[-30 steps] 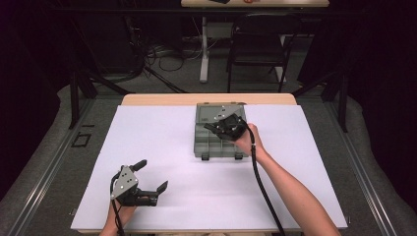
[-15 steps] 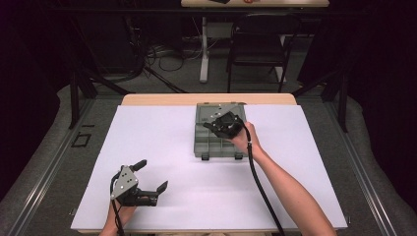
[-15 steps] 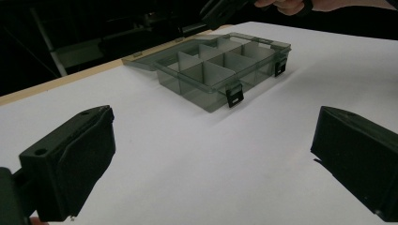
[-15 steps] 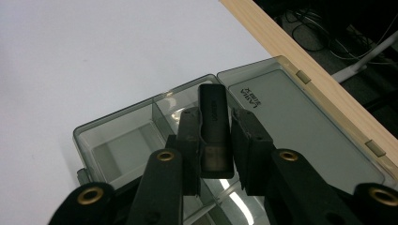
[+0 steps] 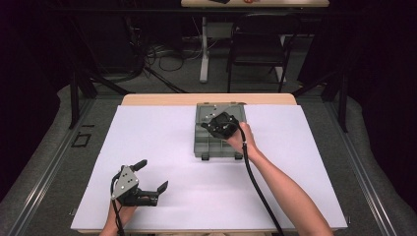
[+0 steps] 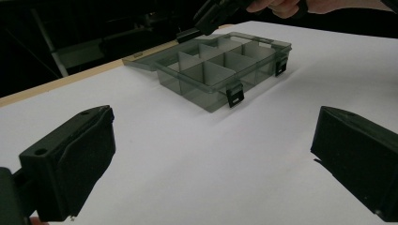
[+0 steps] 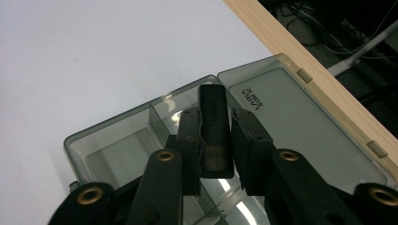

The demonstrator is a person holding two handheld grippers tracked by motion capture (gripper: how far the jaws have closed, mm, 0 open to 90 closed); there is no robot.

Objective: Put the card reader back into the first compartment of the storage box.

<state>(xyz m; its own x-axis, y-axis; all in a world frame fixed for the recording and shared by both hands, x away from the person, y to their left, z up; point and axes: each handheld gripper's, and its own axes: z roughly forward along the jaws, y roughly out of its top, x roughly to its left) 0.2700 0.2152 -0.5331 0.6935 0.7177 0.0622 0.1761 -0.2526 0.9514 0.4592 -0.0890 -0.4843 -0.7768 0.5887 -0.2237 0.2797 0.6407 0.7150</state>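
Note:
A smoky grey divided box [image 5: 211,147] lies open on the white table top, its lid [image 5: 219,109] flat behind it. My right gripper [image 5: 220,126] hovers over the box's back compartments. In the right gripper view it [image 7: 217,118] is shut on a black oblong block [image 7: 212,101] that sticks out past the fingertips above the box [image 7: 117,150] and lid [image 7: 291,122]. My left gripper [image 5: 153,174] rests near the front left of the table, open. Between its wide-apart jaws [image 6: 213,140] I see the box [image 6: 220,65] and, above it, the right gripper [image 6: 211,14].
A white sheet [image 5: 147,137] covers the table, with a wooden edge [image 5: 162,100] at the back. Beyond stand a dark chair [image 5: 255,54], a table leg [image 5: 204,49] and cables on the floor. The box's compartments look bare.
The right gripper with the block has drifted slightly left over the box. The left gripper has stayed put.

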